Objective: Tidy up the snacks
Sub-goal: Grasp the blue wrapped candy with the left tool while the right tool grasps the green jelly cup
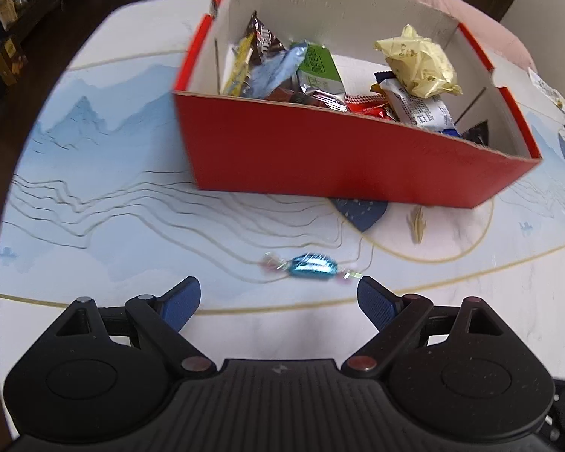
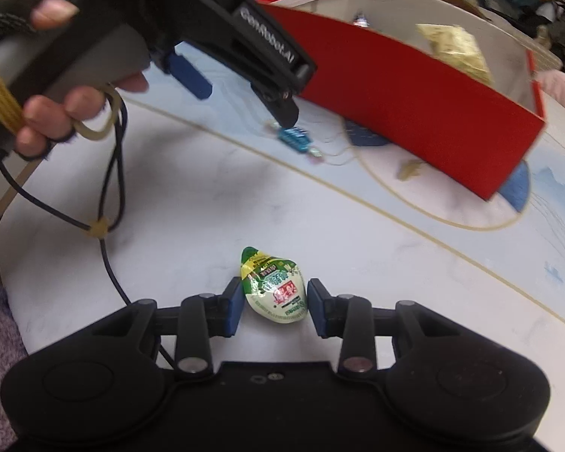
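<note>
We've got two pickups going at once here. Our right gripper (image 2: 274,303) has its blue pads squeezed in on a small green-and-white snack packet (image 2: 274,289) near the table's (image 1: 94,263) front edge. The grip looks like it catches only the fat near half of the packet, and that shape is rounded and glossy, so our worry is it squirts out forward when we lift. A crinkly wrapper over something egg-shaped doesn't give flat pads much to bite.

Our left gripper (image 1: 278,303) is spread wide with nothing in it, hovering just short of the blue foil candy (image 1: 312,266) lying on the table, in front of the red box (image 1: 339,158). The candy sits slightly right of centre between the fingers, close to the right fingertip (image 1: 373,301). If we drop straight down, that finger could land on the twisted wrapper end and flick the candy away, or pinch only the tail so it dangles.

The candy is small, shiny turquoise, with clear pinkish twist ends. The box behind it is already fairly full: a yellow crumpled bag (image 1: 420,62), a green carton (image 1: 318,67), assorted wrappers. A sloppy drop could bounce off that pile.
</note>
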{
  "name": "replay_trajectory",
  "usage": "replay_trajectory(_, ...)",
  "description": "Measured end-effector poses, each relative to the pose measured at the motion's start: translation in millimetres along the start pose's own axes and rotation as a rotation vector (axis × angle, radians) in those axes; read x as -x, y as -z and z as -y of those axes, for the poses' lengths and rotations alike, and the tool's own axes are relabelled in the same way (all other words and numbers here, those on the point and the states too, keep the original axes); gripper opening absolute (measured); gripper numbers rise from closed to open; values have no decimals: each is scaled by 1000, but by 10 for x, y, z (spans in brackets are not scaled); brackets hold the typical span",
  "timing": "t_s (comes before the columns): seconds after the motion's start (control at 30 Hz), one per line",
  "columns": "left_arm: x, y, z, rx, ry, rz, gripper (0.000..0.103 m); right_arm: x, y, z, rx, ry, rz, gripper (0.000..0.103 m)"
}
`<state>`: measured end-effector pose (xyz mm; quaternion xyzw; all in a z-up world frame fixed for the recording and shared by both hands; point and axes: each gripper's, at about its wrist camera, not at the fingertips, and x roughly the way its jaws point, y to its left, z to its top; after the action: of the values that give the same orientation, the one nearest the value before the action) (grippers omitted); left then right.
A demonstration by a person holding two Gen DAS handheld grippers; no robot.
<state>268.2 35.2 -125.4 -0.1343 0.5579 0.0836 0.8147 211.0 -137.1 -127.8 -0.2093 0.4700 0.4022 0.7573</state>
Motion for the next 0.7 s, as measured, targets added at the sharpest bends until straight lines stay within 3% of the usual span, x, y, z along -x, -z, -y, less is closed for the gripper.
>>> replay_trajectory(0.23, -197, -192, -27, 216, -19, -58, 90, 75, 66, 240, -72, 6, 16, 36)
replay_trajectory(0.3, -228, -207, -1, 241, -38, -58, 84, 86, 74, 286, -83, 7, 18, 36)
replay_trajectory(0.43, -339, -245, 69, 256, -76, -93, 71, 104, 70, 370, -98, 1, 23, 36)
replay_trajectory(0.5, -395, -257, 113, 249, -103, -116, 58, 110, 63, 399, -100, -2, 25, 36)
replay_trajectory(0.7, -438, -267, 237, 196, -157, -125, 46, 120, 52, 475, -108, -9, 34, 36)
